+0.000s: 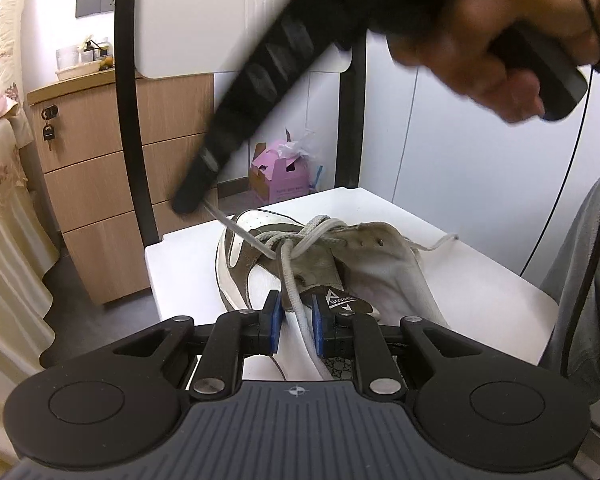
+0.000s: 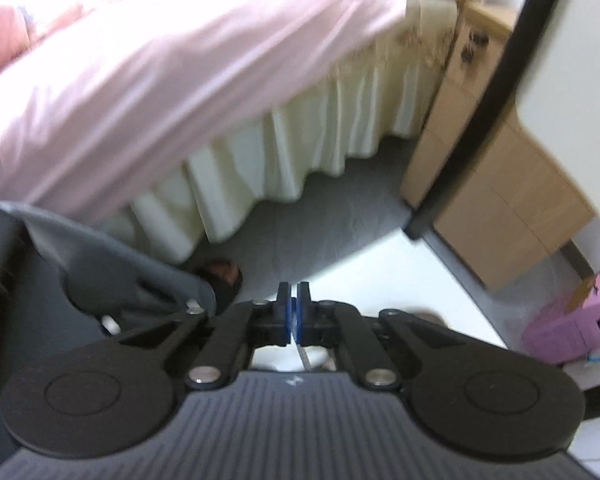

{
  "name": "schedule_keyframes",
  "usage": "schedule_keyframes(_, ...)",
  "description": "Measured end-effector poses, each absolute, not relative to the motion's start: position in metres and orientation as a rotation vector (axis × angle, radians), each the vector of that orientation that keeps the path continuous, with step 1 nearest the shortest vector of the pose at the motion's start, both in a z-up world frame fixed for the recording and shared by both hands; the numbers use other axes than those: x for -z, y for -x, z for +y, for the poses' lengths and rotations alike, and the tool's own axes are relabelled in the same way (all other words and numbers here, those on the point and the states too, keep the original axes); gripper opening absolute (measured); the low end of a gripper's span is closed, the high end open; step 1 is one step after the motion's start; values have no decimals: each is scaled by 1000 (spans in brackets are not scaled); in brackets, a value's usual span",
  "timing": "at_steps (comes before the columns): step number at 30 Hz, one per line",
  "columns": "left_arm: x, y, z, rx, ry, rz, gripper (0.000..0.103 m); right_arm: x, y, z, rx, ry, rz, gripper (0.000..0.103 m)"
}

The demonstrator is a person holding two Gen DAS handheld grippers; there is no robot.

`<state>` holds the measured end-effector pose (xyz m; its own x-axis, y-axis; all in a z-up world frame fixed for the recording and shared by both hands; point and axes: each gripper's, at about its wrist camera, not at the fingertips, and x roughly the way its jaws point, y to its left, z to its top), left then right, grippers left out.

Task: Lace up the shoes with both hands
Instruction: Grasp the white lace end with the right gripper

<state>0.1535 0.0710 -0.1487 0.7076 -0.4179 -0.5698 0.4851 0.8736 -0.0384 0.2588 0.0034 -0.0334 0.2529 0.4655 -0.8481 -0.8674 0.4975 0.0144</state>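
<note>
Shoe [image 1: 300, 264] lies on white table [image 1: 480, 288], toe far. L gripper [image 1: 296, 322] at near end, pads [image 1: 275, 320] apart w/ white lace [image 1: 290, 280] running between, not pinched. R gripper [image 2: 293, 312] clamped on lace end, far-left of shoe.
</note>
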Motion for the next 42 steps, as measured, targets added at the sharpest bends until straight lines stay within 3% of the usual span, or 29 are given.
schedule_keyframes(5,149,-155,69,501,-121,611,18,20,-259,4,-956,532,891,5)
schedule_keyframes(7,150,-155,69,502,-123,610,18,19,-264,-2,-961,489,900,19)
schedule_keyframes(9,150,-156,70,504,-116,612,18,21,-268,-9,-944,463,912,23)
schedule_keyframes(18,152,-157,70,510,-117,609,18,57,-274,-23,-891,406,1033,24)
schedule_keyframes(20,152,-157,69,513,-124,607,18,66,-272,-24,-882,418,1049,23)
schedule_keyframes(22,152,-157,68,515,-130,606,18,67,-269,-25,-877,412,1033,3)
schedule_keyframes(32,153,-158,61,525,-153,609,21,-21,-248,-3,-966,277,713,0)
schedule_keyframes(36,153,-157,60,525,-158,608,21,-55,-250,25,-1010,324,709,1)
schedule_keyframes(40,153,-156,60,526,-158,607,21,-47,-255,26,-997,405,802,10)
schedule_keyframes(41,153,-156,60,526,-158,607,21,-42,-255,21,-996,418,824,16)
schedule_keyframes(42,153,-156,60,527,-158,606,21,-35,-255,18,-994,428,847,34)
